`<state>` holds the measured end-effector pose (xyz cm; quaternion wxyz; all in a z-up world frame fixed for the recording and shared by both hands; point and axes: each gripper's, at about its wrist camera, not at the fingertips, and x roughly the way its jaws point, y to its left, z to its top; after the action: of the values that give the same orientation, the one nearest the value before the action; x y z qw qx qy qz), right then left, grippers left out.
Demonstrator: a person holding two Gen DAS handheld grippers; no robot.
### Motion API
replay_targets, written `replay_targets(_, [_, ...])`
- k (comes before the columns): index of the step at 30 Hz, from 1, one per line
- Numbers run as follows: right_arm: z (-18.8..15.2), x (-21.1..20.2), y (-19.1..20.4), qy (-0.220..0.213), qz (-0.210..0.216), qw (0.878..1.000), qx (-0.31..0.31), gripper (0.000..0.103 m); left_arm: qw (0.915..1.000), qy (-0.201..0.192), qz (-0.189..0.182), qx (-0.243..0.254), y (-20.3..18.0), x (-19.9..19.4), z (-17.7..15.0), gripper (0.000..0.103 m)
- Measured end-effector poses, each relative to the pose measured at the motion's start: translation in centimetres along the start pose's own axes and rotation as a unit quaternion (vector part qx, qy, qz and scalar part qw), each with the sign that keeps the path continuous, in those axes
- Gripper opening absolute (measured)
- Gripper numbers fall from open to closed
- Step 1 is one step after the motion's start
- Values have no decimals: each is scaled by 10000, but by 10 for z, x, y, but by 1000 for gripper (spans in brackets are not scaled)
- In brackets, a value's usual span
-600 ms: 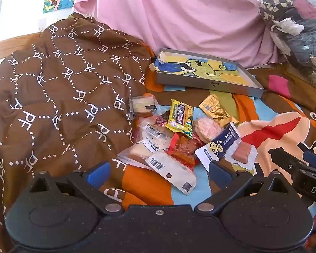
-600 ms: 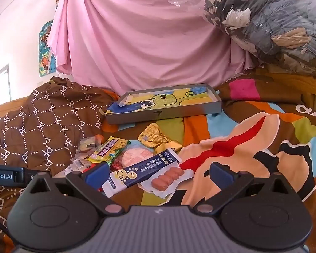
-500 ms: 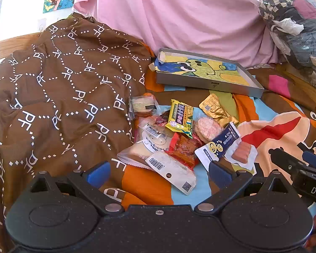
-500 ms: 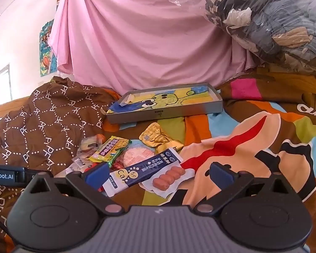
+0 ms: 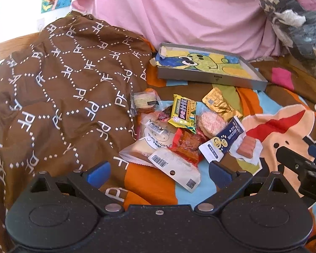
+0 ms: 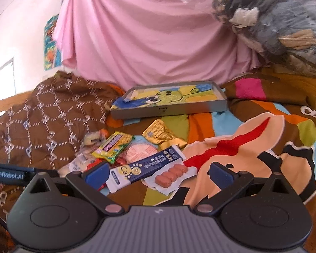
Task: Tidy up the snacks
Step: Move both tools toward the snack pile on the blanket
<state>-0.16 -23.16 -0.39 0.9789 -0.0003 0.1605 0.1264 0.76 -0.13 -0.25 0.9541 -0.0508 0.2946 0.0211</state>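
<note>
Snacks lie in a loose heap on the bed, on a colourful cartoon bedsheet (image 5: pixel 284 124) beside a brown patterned quilt (image 5: pixel 52 97). In the heap are a yellow-green packet (image 5: pixel 184 112), a gold foil pouch (image 5: pixel 220 104), a round pink cracker pack (image 5: pixel 212 122), a dark blue bar wrapper (image 5: pixel 223 141), a clear pack of small sausages (image 5: pixel 246 149), a red packet (image 5: pixel 187 145), a toast pack (image 5: pixel 155 137) and a white wrapper with a barcode (image 5: pixel 174 167). Several overlap one another. Beyond them, near the pink curtain (image 5: pixel 189 10), sits a shallow grey tray (image 5: pixel 210 79) with a cartoon picture inside; no snack lies in it.

The left tongs (image 5: pixel 158 171) hover low over the near edge of the heap, their blue tips spread wide with nothing between them. The right tongs (image 6: pixel 158 174) are likewise spread apart and empty, with the blue wrapper (image 6: pixel 149 167) and the sausages (image 6: pixel 171 175) just ahead between the tips. A bundle of clothes in plastic (image 6: pixel 273 16) is piled at the far right.
</note>
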Motion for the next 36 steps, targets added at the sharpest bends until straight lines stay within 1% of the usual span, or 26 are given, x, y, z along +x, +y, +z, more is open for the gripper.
replay_targets(2, [3, 4, 0, -36, 305, 9991, -299, 103, 10000, 24, -20, 80, 1, 4, 5, 99])
replay_targets(4, [8, 9, -1, -174, 546, 9965, -602, 103, 9999, 84, -124, 85, 1, 9, 11, 99])
replay_targets(5, [12, 11, -3, -242, 645, 9955, -648, 103, 9997, 143, -194, 69, 2, 13, 14, 99])
replay_targets(6, [13, 12, -4, -443, 756, 9945, -575, 103, 9994, 206, -269, 56, 1, 16, 18, 99])
replay_targets(7, [16, 15, -7, -402, 857, 9939, -571, 103, 9990, 258, -358, 63, 0, 19, 23, 99])
replay_targets(8, [18, 17, -8, -254, 921, 9940, -534, 103, 9985, 290, -453, 109, -2, 22, 27, 99])
replay_targets(9, [20, 21, -10, -7, 927, 9939, -592, 103, 9977, 313, -556, 216, -5, 25, 31, 99])
replay_targets(10, [21, 23, -10, 30, 945, 9934, -645, 103, 9968, 327, -640, 354, -8, 29, 35, 99])
replay_targets(11, [23, 32, -12, 369, 890, 9918, -839, 103, 9958, 338, -701, 485, -12, 32, 39, 99])
replay_targets(15, [24, 59, -20, 955, 887, 9836, -1244, 103, 9898, 508, -918, 968, -24, 49, 53, 99])
replay_targets(18, [22, 76, -29, 1226, 948, 9776, -1423, 103, 9824, 677, -979, 1438, -34, 65, 64, 99])
replay_targets(22, [22, 92, -39, 1433, 947, 9727, -1559, 103, 9712, 885, -1185, 1869, -45, 83, 74, 99])
replay_targets(26, [22, 104, -43, 1487, 995, 9658, -1878, 103, 9588, 1069, -1284, 2299, -61, 100, 75, 98])
replay_targets(29, [18, 110, -44, 1473, 958, 9645, -1973, 103, 9495, 1262, -1366, 2528, -73, 112, 74, 96])
replay_targets(31, [15, 112, -46, 1475, 997, 9642, -1964, 103, 9437, 1310, -1402, 2696, -81, 119, 73, 96])
replay_targets(33, [12, 113, -45, 1476, 1047, 9624, -2025, 103, 9400, 1337, -1378, 2822, -89, 126, 72, 96])
replay_targets(36, [8, 113, -42, 1437, 1079, 9599, -2150, 103, 9334, 1503, -1207, 3027, -100, 140, 70, 95])
